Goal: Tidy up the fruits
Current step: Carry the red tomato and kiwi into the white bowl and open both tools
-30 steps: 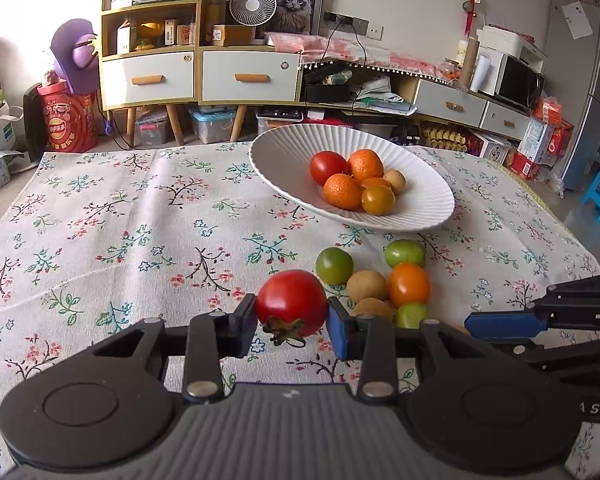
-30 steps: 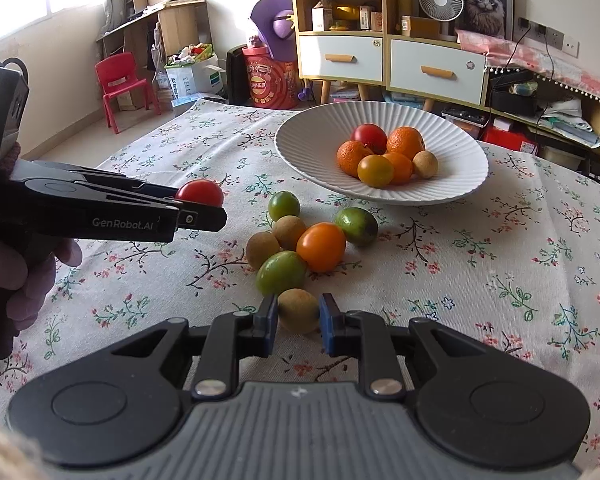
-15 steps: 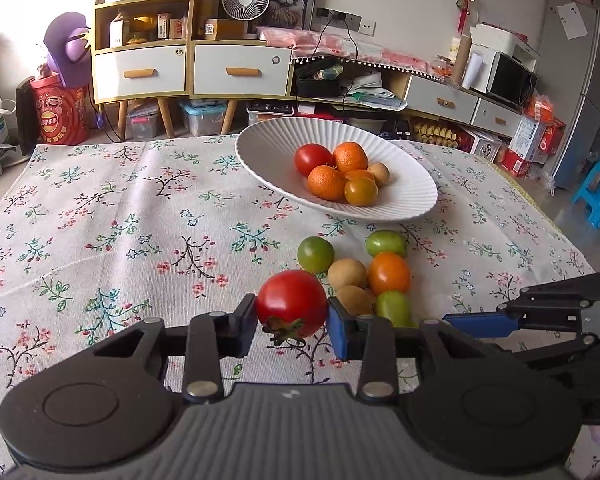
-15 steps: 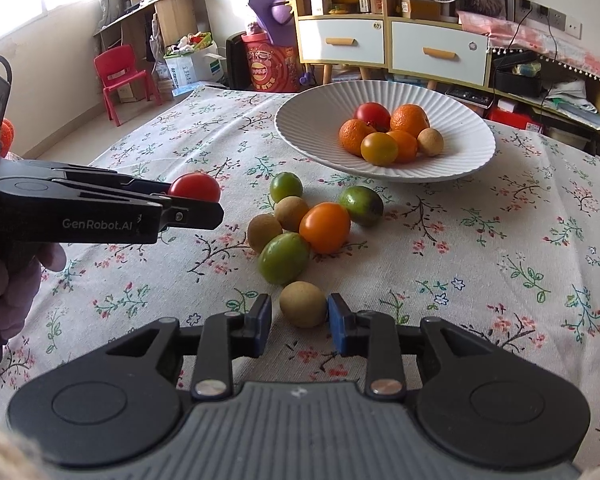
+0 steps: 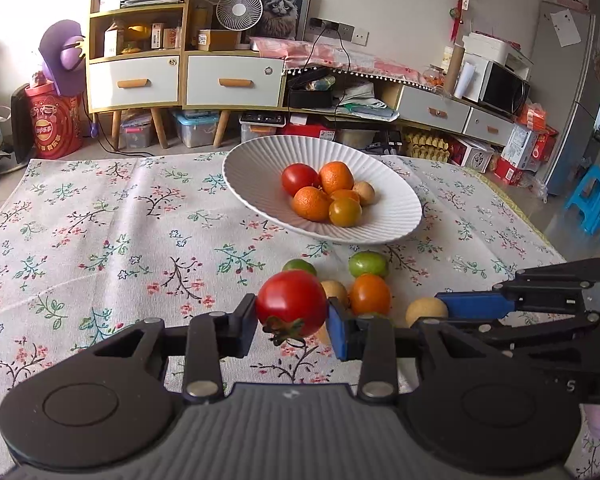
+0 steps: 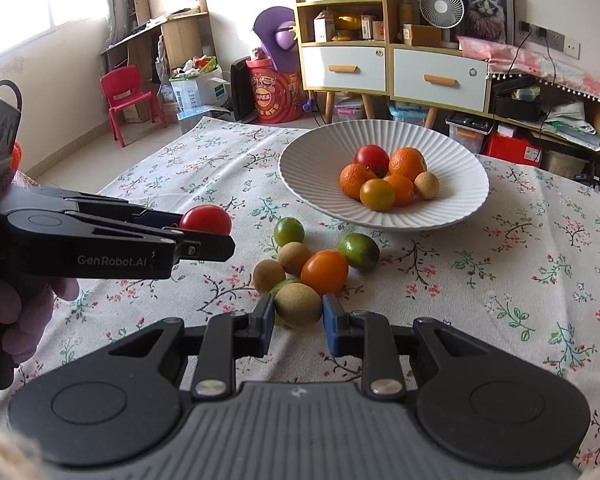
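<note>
Red tomato [image 5: 291, 303]: clamped in the left gripper [image 5: 292, 320], jaws pressed to both its sides, stem end turned down and toward the camera, carried clear above the worktop [image 5: 100, 240].
Brown fruit [image 6: 298, 304]: gripped in the right gripper [image 6: 296, 316], jaws closed snug on it, just off the near edge of the loose pile.
White bowl [image 5: 256, 160]: the landmark here, straight ahead of both loads and further up the worktop, already holding a tomato, oranges, a yellow-orange fruit and a small brown one.
Loose pile [image 6: 324, 270]: just in front of the bowl's near rim, between bowl and grippers; green, brown and orange fruits, several of them touching.
Key relation: both fruits are round, so no long axis to line up; the bowl lies forward of and beyond the pile for each hand. From these views neither hand is clearly nearer.
Judgement: next it's a forward carry over the pile, then release above the bowl's free near side.
</note>
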Available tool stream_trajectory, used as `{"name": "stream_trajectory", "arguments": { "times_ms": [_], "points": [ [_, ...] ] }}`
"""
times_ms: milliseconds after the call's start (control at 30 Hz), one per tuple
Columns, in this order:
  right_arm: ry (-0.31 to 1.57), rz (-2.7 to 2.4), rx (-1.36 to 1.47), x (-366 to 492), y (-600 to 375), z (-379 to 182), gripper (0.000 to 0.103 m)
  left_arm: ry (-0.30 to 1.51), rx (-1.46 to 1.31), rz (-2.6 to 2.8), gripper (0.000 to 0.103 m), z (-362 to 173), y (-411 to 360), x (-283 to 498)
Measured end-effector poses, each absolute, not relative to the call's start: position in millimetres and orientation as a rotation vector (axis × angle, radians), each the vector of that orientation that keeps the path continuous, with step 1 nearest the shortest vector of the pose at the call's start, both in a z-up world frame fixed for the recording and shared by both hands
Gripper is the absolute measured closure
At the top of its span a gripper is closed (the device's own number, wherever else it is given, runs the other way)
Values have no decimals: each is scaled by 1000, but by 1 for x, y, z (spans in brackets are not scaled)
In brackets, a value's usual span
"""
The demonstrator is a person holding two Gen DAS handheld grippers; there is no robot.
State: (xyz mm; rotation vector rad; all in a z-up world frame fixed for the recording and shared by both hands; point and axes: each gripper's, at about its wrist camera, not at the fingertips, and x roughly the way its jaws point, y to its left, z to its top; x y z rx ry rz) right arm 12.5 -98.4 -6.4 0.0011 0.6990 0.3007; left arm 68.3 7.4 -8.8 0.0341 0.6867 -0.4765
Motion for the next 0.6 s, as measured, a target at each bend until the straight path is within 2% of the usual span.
{"name": "stream_trajectory", "arguments": {
  "times_ms": [600],
  "points": [
    [643,187,-7,72,-137,17,80,645,117,-497,72,4,-36,118]
  ]
}}
